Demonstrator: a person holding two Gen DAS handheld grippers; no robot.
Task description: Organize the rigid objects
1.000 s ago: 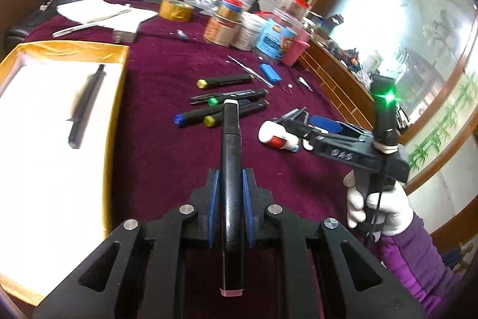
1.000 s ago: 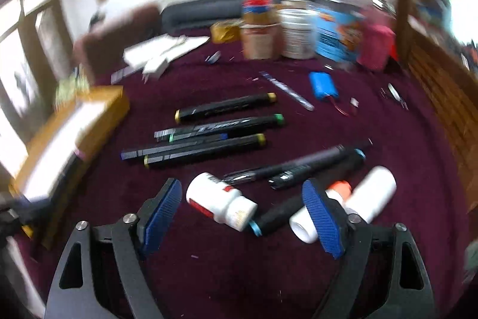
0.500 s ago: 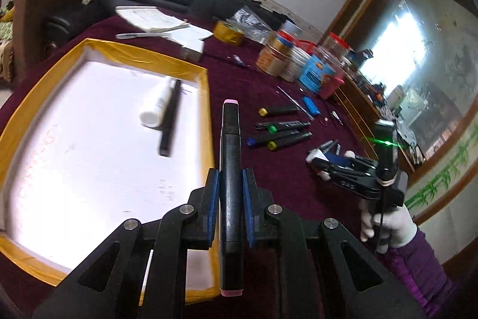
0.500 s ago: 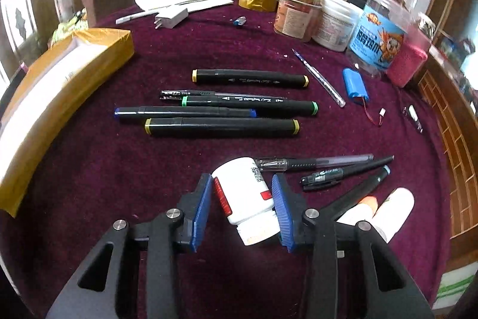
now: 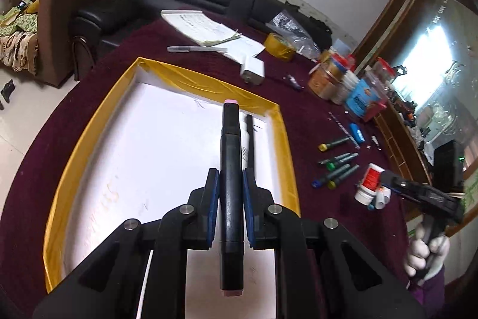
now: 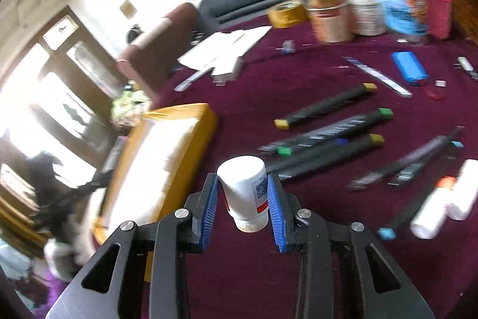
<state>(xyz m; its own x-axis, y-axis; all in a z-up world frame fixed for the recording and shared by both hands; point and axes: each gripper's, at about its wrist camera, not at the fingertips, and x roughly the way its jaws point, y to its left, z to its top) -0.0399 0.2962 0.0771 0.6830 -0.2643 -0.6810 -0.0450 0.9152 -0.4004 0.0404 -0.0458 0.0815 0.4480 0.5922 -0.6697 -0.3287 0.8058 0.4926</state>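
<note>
Maroon tablecloth (image 5: 310, 121) is carrying a yellow-rimmed tray (image 5: 89, 145) at left. Left gripper (image 5: 230, 193) is clamping a black marker (image 5: 230, 169) over the tray. Right gripper (image 6: 242, 205) is pinching a white bottle (image 6: 245, 187) above loose markers (image 6: 325, 106).

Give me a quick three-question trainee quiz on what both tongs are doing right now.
1. True or false: the left tongs are shut on a black marker.
2. What do the right tongs hold? A) yellow tape B) white bottle C) blue battery
3. Fill in: the marker hangs over the yellow-edged ____.

Key:
1. True.
2. B, the white bottle.
3. Tray.
</note>
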